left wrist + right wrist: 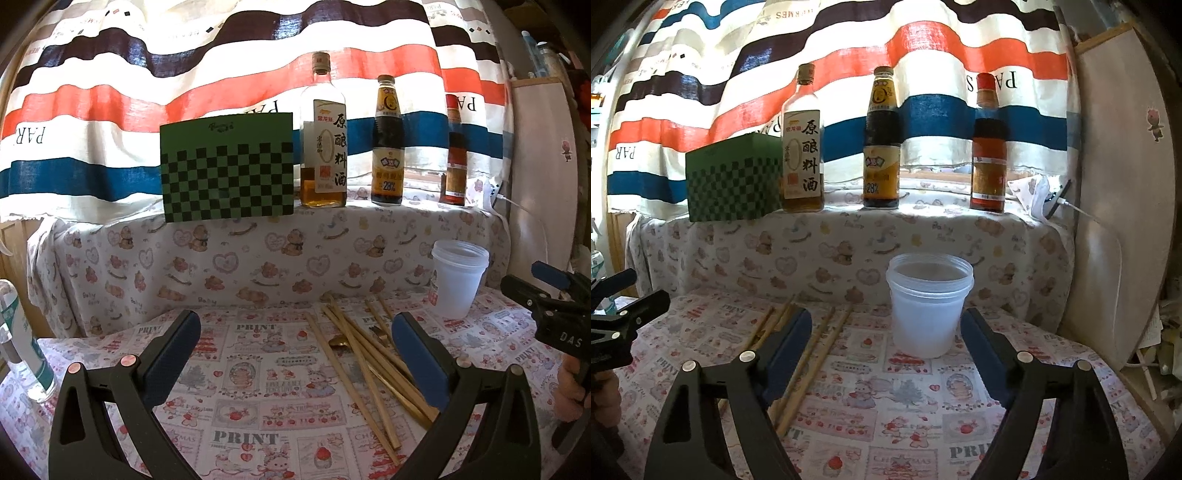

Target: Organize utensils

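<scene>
A translucent plastic cup (pixel 929 306) stands upright on the printed tablecloth (pixel 908 413), at about 12 o'clock in the right wrist view and at 2 o'clock in the left wrist view. What can be seen of its inside shows nothing in it.

On the covered ledge at the back stand three bottles: a clear one (pixel 324 140) about a quarter full of amber liquid, a dark sauce bottle (pixel 387 147) and a red-capped bottle (pixel 455 155) holding reddish-brown liquid. A green checkered box (pixel 227 168) sits at their left, touching or just beside the clear bottle.

The chopsticks (pixel 364 354) lie loose in a fanned heap on the cloth, near the cup at its left, with a gold spoon (pixel 340 341) among them. In the left wrist view they run from 1 o'clock down to 5 o'clock.

The left gripper (pixel 295 354) is spread wide, holding nothing; open cloth lies between its fingers. The right gripper (pixel 886 350) is also spread wide and holds nothing, with the cup just ahead, near its right finger, and chopsticks passing under its left finger.

The ledge front closes off the far side.
</scene>
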